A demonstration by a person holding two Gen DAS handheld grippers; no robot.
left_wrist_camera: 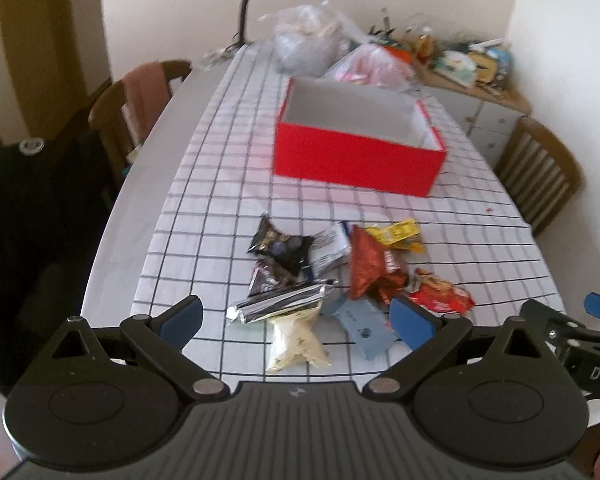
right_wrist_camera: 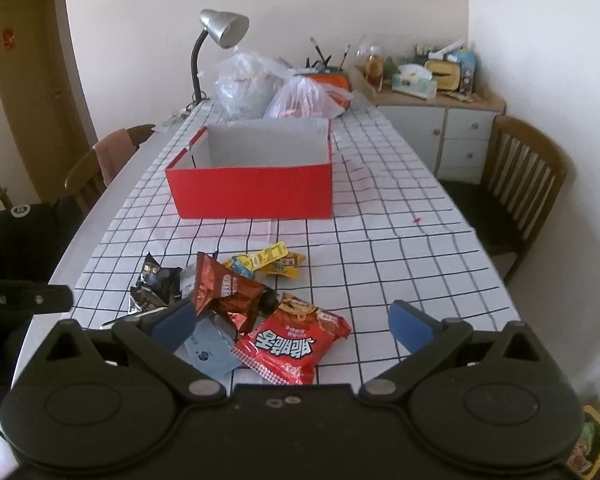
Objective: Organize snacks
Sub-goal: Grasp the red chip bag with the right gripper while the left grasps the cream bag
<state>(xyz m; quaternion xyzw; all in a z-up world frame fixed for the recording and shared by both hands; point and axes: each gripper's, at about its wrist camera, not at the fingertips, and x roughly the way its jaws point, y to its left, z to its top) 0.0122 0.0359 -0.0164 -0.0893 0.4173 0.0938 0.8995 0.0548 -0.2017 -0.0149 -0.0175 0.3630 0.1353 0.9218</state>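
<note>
An open red box (left_wrist_camera: 356, 160) (right_wrist_camera: 252, 190) with a white inside stands on the checked tablecloth. Several snack packets lie in a pile nearer to me: a cream packet (left_wrist_camera: 294, 342), a silver bar (left_wrist_camera: 278, 304), black packets (left_wrist_camera: 280, 248), a copper-red bag (left_wrist_camera: 374, 268) (right_wrist_camera: 224, 292), yellow packets (left_wrist_camera: 398, 234) (right_wrist_camera: 266, 262), a pale blue packet (left_wrist_camera: 362, 330) (right_wrist_camera: 208, 354) and a red noodle-snack bag (right_wrist_camera: 296, 338). My left gripper (left_wrist_camera: 298, 320) is open above the cream and silver packets. My right gripper (right_wrist_camera: 292, 322) is open over the red bag, holding nothing.
Plastic bags (right_wrist_camera: 276, 88) and a silver desk lamp (right_wrist_camera: 220, 32) stand at the table's far end. Wooden chairs (right_wrist_camera: 516, 184) (left_wrist_camera: 136, 104) flank the table. A cluttered white cabinet (right_wrist_camera: 432, 120) fills the far right corner. A dark jacket (left_wrist_camera: 32, 200) hangs at the left.
</note>
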